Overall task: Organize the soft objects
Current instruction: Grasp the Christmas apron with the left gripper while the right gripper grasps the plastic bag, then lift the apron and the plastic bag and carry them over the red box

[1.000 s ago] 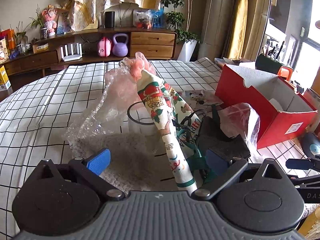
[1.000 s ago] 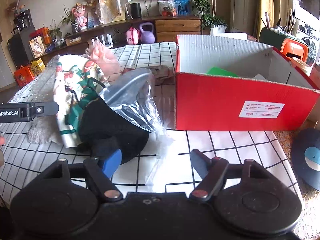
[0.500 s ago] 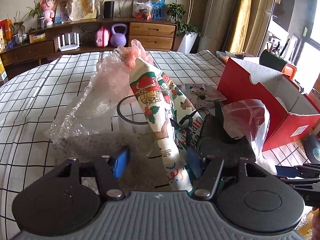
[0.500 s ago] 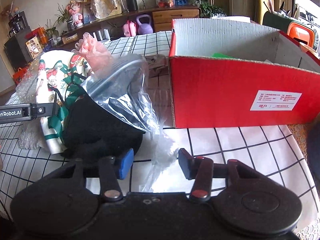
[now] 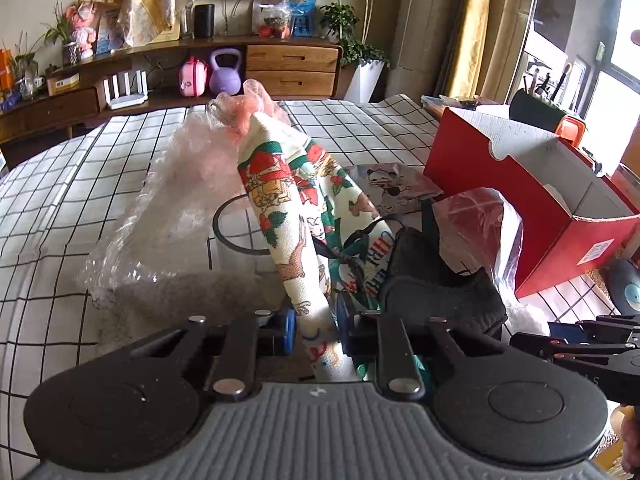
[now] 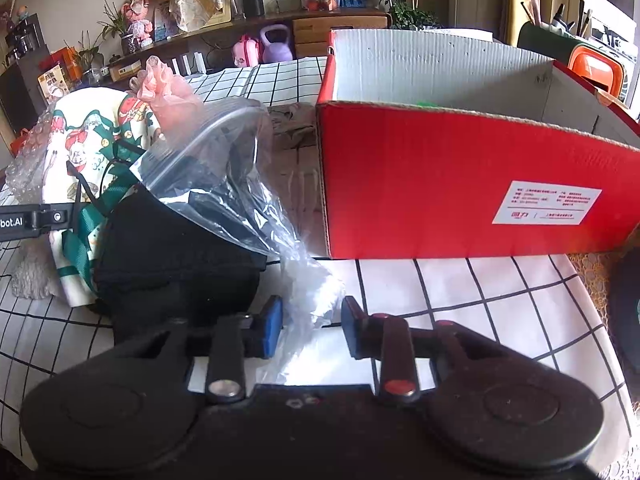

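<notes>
The left gripper (image 5: 316, 326) had just been closed and was clamped on the lower end of a rolled, Christmas-printed cloth (image 5: 288, 216) standing on the checked tablecloth (image 5: 60, 200). The right gripper (image 6: 310, 326) had been closing; crumpled clear plastic bag (image 6: 240, 184) lay between its still separated pads, beside a red cardboard box (image 6: 420, 184).

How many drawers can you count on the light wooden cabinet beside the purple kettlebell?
2. The upper drawer sits directly above the lower drawer, both to the right of the kettlebell. More drawers may be hidden elsewhere along the shelf.
</notes>
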Demonstrator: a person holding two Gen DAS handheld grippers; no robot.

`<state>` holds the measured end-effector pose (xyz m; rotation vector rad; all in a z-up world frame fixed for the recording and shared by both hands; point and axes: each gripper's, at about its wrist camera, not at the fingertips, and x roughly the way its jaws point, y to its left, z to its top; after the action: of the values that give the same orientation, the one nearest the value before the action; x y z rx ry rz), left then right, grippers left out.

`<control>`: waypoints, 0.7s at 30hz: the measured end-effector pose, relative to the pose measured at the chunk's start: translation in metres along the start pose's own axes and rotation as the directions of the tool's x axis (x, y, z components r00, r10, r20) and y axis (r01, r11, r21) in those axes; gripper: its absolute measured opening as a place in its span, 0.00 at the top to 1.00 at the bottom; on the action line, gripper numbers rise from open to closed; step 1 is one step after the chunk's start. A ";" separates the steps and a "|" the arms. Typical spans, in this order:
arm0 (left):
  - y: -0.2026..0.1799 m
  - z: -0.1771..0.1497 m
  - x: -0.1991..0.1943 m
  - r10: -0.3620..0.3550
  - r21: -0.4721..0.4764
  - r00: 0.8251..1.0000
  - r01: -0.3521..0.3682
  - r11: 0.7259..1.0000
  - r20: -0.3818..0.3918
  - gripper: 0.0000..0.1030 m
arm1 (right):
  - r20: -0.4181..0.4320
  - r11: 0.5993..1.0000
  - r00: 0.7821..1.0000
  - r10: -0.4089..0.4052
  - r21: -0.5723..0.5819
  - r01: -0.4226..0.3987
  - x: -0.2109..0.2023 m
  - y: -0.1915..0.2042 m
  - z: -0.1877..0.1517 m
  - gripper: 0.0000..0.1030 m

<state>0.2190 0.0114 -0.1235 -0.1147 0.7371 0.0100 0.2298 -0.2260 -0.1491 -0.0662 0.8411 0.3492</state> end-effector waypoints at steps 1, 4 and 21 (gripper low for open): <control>-0.001 0.000 -0.001 -0.002 0.012 1.000 0.002 1.000 0.005 0.82 | 0.001 1.000 1.000 0.000 -0.001 0.000 -0.001 0.000 0.000 0.73; -0.005 0.001 -0.004 -0.005 0.034 1.000 0.004 0.999 0.018 0.84 | 0.012 1.000 1.000 -0.004 -0.007 0.004 -0.004 0.002 -0.001 0.75; -0.010 0.011 -0.045 0.009 0.070 0.993 -0.017 0.997 0.115 0.91 | 0.105 0.999 0.994 0.041 0.023 -0.043 -0.056 0.001 -0.002 0.77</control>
<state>0.1935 0.0044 -0.0836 -0.0410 0.6225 0.0024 0.1938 -0.2414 -0.1094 -0.0067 0.7438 0.3786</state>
